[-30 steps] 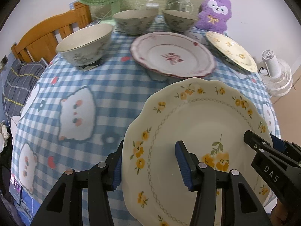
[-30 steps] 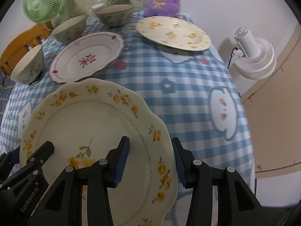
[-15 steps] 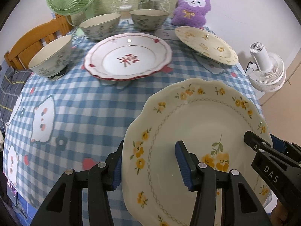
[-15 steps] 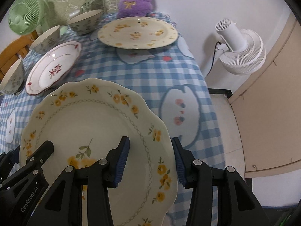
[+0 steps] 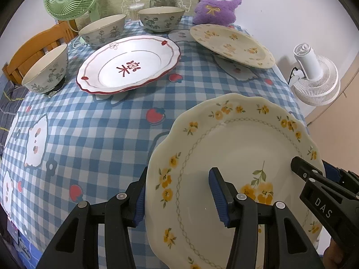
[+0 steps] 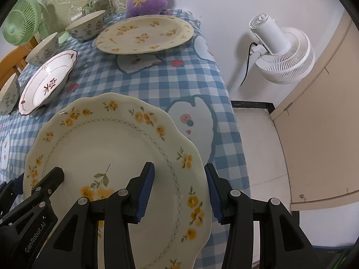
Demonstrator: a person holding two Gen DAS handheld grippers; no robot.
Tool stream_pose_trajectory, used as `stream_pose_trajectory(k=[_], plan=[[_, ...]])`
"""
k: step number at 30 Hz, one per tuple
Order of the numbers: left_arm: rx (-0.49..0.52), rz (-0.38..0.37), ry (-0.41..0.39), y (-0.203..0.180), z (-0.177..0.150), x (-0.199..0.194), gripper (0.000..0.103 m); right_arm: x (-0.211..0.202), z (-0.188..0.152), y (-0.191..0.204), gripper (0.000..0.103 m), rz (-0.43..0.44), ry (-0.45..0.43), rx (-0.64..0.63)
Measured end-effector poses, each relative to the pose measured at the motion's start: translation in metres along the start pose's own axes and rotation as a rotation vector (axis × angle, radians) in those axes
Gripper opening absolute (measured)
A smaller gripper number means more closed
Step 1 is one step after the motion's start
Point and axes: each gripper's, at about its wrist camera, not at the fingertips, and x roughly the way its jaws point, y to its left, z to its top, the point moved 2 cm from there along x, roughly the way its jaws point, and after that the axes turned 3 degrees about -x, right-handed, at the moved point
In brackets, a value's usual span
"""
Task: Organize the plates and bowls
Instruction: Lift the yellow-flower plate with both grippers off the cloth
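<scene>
Two grippers, left gripper [image 5: 178,194] and right gripper [image 6: 179,189], clamp opposite rims of the yellow-flowered plate [image 5: 235,168]; uneven hands could tilt it and let it slip.

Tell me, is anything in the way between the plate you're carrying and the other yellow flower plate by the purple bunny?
Nothing visible is. The held plate, gripped by the left gripper and right gripper, faces only bare checked tablecloth up to the far flower plate. The red-rimmed plate lies off to the side.
</scene>
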Motion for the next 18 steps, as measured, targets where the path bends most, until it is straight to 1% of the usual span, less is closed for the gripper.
stream_pose_trajectory(k=[5,18], plan=[[-0.009,0.010,0.007,-0.0033,-0.0017,0.0034,0.051,0.0029,-0.0023,-0.0025,0.049,0.008,0.009,-0.007],[-0.020,0.039,0.010,0.0035,-0.0025,0.0048,0.052,0.0074,-0.0030,0.0060,0.049,0.030,0.015,-0.019]])
